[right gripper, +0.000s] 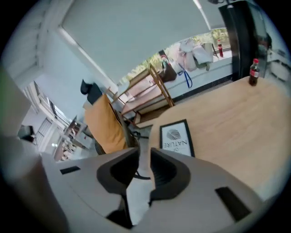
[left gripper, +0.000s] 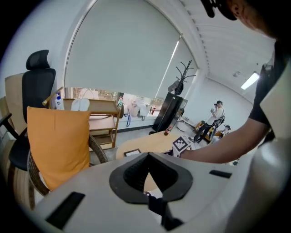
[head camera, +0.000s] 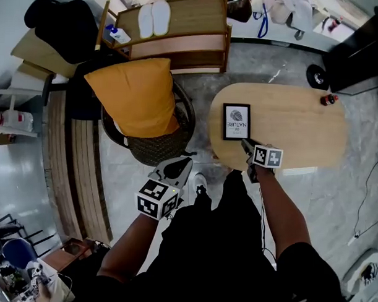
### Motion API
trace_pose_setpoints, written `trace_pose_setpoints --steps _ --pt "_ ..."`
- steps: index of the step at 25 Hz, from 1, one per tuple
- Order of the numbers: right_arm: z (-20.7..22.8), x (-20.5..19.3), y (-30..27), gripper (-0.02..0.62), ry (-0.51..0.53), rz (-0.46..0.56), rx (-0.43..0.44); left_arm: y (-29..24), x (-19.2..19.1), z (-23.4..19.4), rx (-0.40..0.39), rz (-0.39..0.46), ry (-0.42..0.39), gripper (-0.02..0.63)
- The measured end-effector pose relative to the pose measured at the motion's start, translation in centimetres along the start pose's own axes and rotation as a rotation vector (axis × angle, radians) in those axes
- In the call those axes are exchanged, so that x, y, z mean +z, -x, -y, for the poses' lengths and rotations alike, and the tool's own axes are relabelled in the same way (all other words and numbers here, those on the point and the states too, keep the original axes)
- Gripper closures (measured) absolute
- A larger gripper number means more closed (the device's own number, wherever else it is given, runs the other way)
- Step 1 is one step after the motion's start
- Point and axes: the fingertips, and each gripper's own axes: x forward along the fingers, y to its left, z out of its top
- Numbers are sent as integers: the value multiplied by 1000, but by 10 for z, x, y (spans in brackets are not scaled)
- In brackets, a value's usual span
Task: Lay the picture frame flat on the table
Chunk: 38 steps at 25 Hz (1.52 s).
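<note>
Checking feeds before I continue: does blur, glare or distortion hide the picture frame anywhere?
Head view: sharp, evenly lit, picture frame plain on the table. Right gripper view: fisheye bend, soft edges, its print readable. Left gripper view: strong bend, frame small and far.

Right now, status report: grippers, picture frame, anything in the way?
Left gripper shut, empty, off the table. Right gripper slightly open, empty, beside picture frame. Frame lies flat on table, face up. Nothing in the way; bottle far off.

Black picture frame (head camera: 236,122), orange cushion (head camera: 136,96), pale wooden table (head camera: 295,126).
</note>
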Motion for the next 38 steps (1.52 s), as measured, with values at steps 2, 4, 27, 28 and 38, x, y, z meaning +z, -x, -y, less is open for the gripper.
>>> trace_pose_setpoints --steps 2,4,27,28,38 --pt "-46 9 46 568 -39 119 71 18 0 12 -40 13 -6 601" --pt "-89 17 96 585 -42 238 149 30 -1 26 -71 28 -43 601" --pt "-188 -113 425 594 434 374 284 120 -61 252 -38 264 -26 601" --pt "-185 -121 434 594 457 369 289 121 -68 268 -34 268 -26 601" --pt "-165 -208 479 594 448 314 363 146 -149 353 17 226 -35 601"
